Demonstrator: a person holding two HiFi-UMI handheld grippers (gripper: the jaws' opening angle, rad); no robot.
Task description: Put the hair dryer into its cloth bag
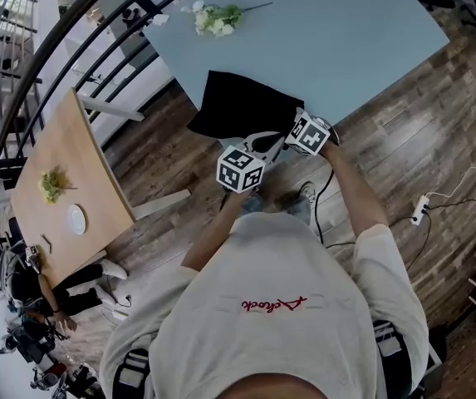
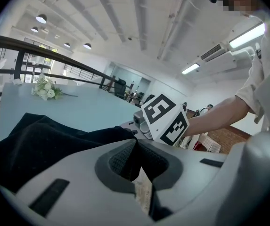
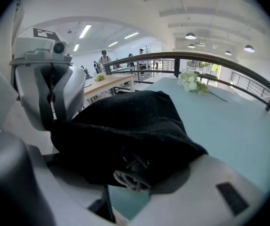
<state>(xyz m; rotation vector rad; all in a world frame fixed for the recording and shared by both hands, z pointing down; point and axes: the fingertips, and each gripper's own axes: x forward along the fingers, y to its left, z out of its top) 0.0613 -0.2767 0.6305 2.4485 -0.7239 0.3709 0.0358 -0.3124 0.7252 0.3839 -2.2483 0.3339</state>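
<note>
1. Two grippers meet at the near edge of the light blue table [image 1: 345, 40]. The black cloth bag [image 1: 239, 106] lies there, with its near end at the edge of the table.
2. The left gripper [image 2: 135, 145] has its jaws pressed together on a fold of the bag's rim. A pale label [image 2: 144, 192] is pinched in beside the fabric.
3. The right gripper [image 3: 135, 166] stands just beside the left one. Its jaws are wide apart but closed around the bag's bulky end, and the dark cloth fills the whole gap and touches both pads.
4. The hair dryer's body is hidden (the bag bulges there). Only a coil of pale cord [image 3: 131, 178] shows, peeking from under the fabric between the right gripper's jaws.
5. A small bunch of white flowers [image 1: 214, 19] lies on the far side of the table, well apart from the bag.
</note>
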